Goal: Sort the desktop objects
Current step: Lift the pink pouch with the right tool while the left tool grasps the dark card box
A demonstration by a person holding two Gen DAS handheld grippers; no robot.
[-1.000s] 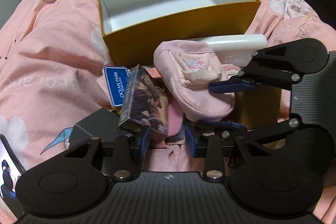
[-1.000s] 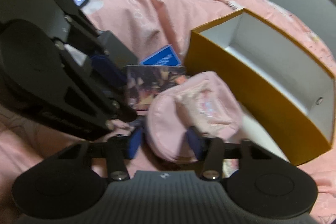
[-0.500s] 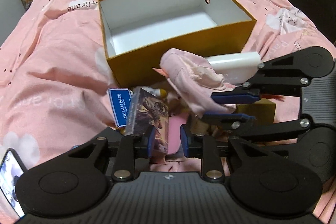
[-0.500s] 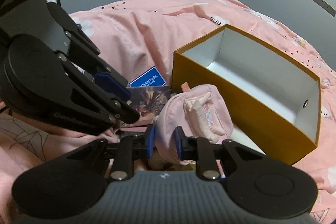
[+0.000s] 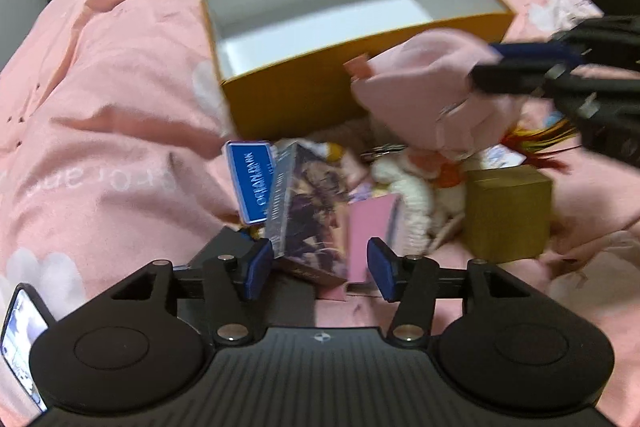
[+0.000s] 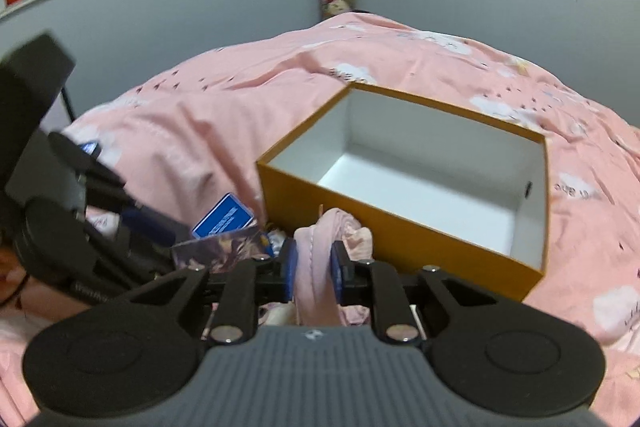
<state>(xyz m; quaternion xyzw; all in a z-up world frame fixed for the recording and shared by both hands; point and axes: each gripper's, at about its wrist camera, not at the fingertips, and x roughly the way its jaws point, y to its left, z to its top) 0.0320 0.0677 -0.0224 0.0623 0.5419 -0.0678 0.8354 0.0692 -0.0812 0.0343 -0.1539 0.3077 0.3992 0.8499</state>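
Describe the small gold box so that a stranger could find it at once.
Start at the large open orange cardboard box on the pink bedsheet. In the pile in front of it, look to the right end: the small gold cube-shaped box sits beside a white fluffy toy. It is the pile's only plain metallic-gold block.

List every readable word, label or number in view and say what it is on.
"OCEAN PARK": white letters on the blue rectangular card beside the orange box.
Grey lettering printed on the pink duvet: reversed and too blurred to read.
Spine text on the dark illustrated card box: too blurred to read.
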